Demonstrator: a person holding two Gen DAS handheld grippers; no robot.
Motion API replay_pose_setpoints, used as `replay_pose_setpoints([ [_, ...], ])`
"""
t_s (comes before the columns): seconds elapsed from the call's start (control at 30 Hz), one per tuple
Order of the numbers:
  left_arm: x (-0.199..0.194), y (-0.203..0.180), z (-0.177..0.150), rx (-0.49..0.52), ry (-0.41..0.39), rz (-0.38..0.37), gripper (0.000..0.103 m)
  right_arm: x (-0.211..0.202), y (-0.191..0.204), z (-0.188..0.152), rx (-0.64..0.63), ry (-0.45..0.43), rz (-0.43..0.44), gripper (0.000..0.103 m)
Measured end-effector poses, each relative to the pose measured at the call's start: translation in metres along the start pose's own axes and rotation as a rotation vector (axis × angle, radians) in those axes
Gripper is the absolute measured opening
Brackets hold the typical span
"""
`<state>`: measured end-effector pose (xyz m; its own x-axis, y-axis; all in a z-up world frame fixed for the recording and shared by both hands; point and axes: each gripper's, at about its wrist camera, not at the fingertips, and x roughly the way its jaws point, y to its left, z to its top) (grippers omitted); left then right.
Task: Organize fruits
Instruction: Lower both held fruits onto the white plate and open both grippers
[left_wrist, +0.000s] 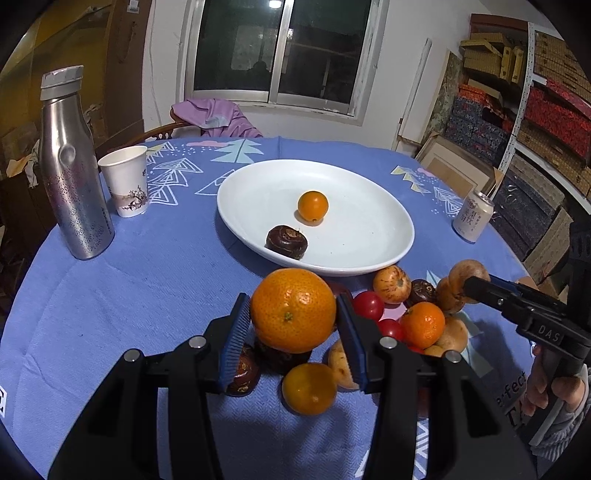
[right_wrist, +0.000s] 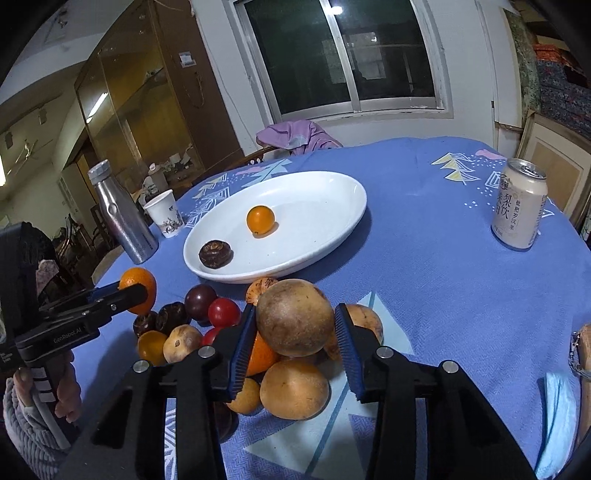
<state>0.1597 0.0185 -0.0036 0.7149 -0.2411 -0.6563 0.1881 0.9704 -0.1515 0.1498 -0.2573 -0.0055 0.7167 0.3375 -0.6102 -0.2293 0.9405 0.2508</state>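
Two fruits are in hand at once: a mandarin clamped in the left gripper, and a brown-skinned round fruit, russet like a pear or passion fruit, clamped in the right gripper. Each sits between blue ribbed pads that press its flanks, so the jaws stand only as far apart as the fruit is wide. Both fruits appear raised clear of the heap beneath the fingers, which suggests the grip was taken across the widest part so that a round, slippery skin would not roll out.

Under and just beside the two grippers lies the rest of the pile: red cherry tomatoes, small dark water chestnuts, a smaller orange and several tan fruits, touching one another on the blue tablecloth. Ahead of both grippers, just past the heap, rests the white oval plate, already carrying one small orange and one water chestnut. It is probably the destination, and most of the sorting remains.

Farther ahead and to the left of the left gripper stand a steel bottle and a paper cup; ahead and to the right of the right gripper stands a drink can. A hand holds the right gripper's handle.
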Motion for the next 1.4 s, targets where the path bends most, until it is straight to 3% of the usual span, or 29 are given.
replay_pose_setpoints([
  [0.23, 0.001, 0.01, 0.048, -0.046, -0.023, 0.04, 0.047, -0.015, 0.004, 0.031, 0.056, -0.048, 0.053, 0.044],
  [0.43, 0.031, 0.009, 0.095, -0.064, -0.039, 0.071, 0.047, 0.024, 0.025, 0.081, 0.065, -0.026, 0.088, 0.043],
  [0.6, 0.084, 0.022, 0.1, -0.095, 0.054, 0.062, 0.047, 0.081, 0.029, 0.084, 0.075, 0.062, 0.079, 0.043],
  [0.83, 0.119, 0.025, 0.097, -0.079, 0.106, 0.038, 0.048, 0.101, 0.016, 0.075, 0.101, 0.104, 0.034, 0.047],
  [0.9, 0.118, 0.024, 0.098, -0.075, 0.092, 0.051, 0.075, 0.097, 0.014, 0.076, 0.115, 0.08, 0.048, 0.055],
  [0.93, 0.113, 0.024, 0.099, -0.077, 0.067, 0.065, 0.078, 0.094, 0.013, 0.077, 0.117, 0.07, 0.051, 0.055],
  [1.13, 0.069, 0.021, 0.112, -0.101, -0.013, 0.042, 0.079, 0.068, 0.017, 0.081, 0.105, 0.025, 0.078, 0.056],
  [1.2, 0.053, 0.019, 0.113, -0.11, -0.03, 0.032, 0.084, 0.055, 0.02, 0.081, 0.104, 0.008, 0.083, 0.066],
  [1.3, 0.029, 0.016, 0.098, -0.103, -0.047, 0.035, 0.091, 0.03, 0.024, 0.075, 0.105, -0.029, 0.068, 0.078],
  [1.4, 0.009, 0.025, 0.065, -0.075, -0.063, 0.094, 0.091, 0.009, 0.022, 0.063, 0.093, -0.041, 0.069, 0.079],
])
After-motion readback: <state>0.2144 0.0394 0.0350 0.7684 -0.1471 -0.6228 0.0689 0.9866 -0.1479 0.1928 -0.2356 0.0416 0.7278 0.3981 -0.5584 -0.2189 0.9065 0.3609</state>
